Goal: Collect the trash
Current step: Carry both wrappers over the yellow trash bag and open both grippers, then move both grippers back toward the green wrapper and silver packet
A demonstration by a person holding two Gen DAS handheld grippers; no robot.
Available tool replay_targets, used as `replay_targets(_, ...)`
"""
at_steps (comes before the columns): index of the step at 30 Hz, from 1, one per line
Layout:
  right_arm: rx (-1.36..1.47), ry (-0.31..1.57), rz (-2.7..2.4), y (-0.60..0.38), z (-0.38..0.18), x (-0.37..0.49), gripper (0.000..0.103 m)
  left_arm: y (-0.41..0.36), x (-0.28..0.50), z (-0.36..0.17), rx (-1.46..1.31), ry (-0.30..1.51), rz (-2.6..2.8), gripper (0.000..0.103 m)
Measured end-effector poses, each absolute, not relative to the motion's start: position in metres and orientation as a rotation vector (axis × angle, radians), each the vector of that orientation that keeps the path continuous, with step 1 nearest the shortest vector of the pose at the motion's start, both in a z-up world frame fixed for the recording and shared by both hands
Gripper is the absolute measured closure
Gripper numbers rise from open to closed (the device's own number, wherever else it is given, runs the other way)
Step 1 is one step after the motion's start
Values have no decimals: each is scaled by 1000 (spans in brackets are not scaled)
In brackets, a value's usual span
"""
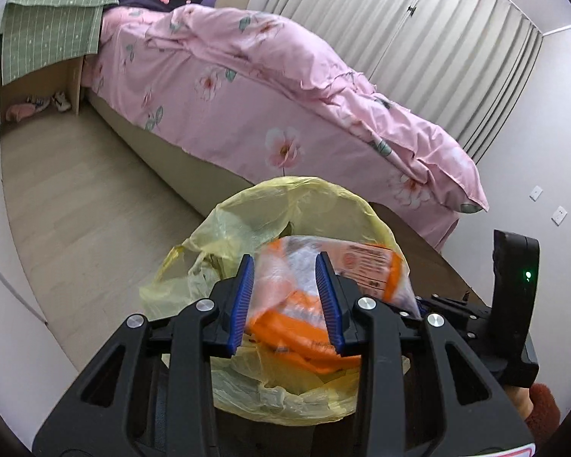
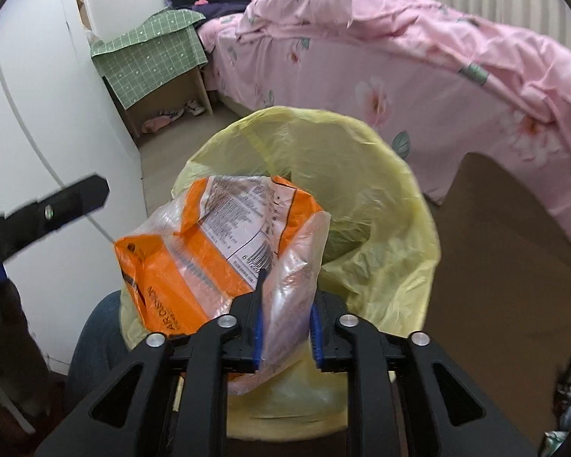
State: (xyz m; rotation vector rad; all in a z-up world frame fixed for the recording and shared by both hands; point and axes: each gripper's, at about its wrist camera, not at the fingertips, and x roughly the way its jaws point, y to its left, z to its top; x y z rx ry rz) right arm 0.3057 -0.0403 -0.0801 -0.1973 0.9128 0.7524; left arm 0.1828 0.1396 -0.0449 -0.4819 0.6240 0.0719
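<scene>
Left tool (image 1: 285,297): blue pads either side of the orange wrapper (image 1: 308,304), seemingly pinching it, though contact is hard to confirm through motion blur. Right tool (image 2: 285,327): clamped on the wrapper's (image 2: 217,243) clear tail, bulk fanning toward 10 o'clock. Directly below and toward 12 o'clock, the yellow bin bag (image 2: 380,198), mouth open. Probably a release over the bag next; right tool nearer its centre. Bag's inside mostly hidden, bin itself unseen.

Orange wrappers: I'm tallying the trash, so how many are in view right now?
1. The orange wrapper hangs over the yellow-lined bin, with the right gripper at its clear end. More trash may lie hidden inside the liner.
</scene>
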Motion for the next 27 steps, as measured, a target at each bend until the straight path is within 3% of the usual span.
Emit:
replay_targets(1, -189, 913, 757, -40, -81, 306, 64, 140, 183, -47, -486, 622, 77, 71)
replay_targets(4, -189, 874, 737, -46, -75, 301, 62, 145, 180, -45, -494, 587, 112, 69)
replay_targets(7, -185, 833, 712, -59, -65, 287, 60, 151, 175, -38, -524, 538, 127, 61)
replay_targets(14, -58, 700, 647, -128, -26, 257, 46, 139, 175, -30, -519, 534, 89, 56)
replay_targets(22, -15, 604, 437, -234, -19, 215, 43, 91, 180, -23, -439, 589, -39, 49)
replay_targets(27, 7, 648, 282, -299, -36, 192, 42, 25, 184, -30, -308, 650, -207, 48)
